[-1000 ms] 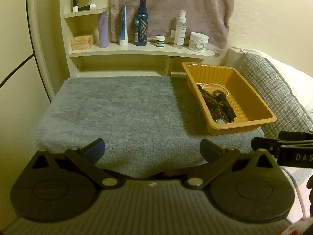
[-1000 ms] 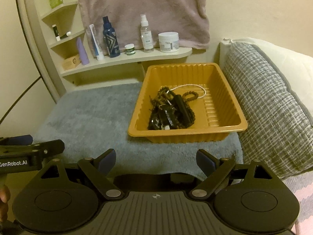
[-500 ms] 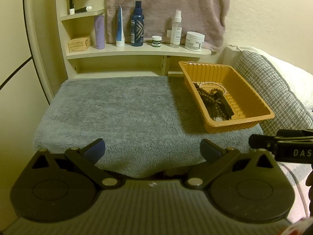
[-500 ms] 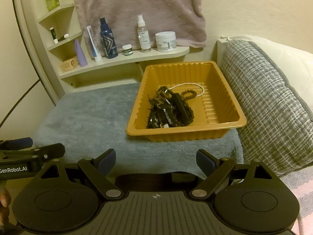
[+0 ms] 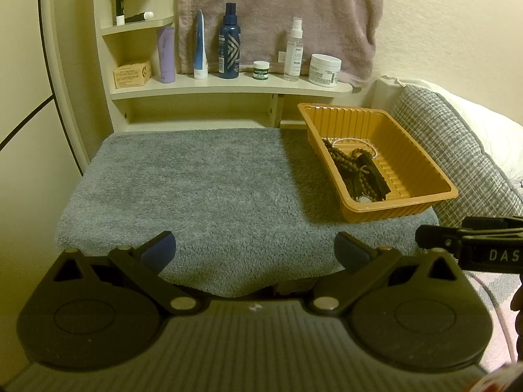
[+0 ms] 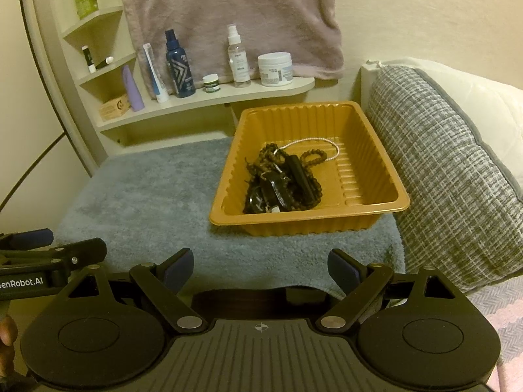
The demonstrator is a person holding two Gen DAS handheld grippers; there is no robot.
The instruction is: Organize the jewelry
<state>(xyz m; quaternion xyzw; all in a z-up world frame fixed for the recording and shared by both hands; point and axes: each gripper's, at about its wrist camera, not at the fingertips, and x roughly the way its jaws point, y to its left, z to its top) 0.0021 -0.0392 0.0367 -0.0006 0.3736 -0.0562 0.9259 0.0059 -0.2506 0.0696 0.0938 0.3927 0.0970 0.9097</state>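
on the grey towel (image 6: 143, 196), an orange tray (image 6: 372, 150) of tangled jewelry (image 6: 281, 183); both grippers' fingers (image 5: 157, 248) apart, empty

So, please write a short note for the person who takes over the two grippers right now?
Left gripper: open, holding nothing, above the near edge of the grey towel.
Right gripper: open, holding nothing, in front of the orange tray.
The jewelry, dark bead strands and a pale chain, lies tangled in the tray.
Done: nothing sorted yet.
Left: pick the pieces out and arrange them.
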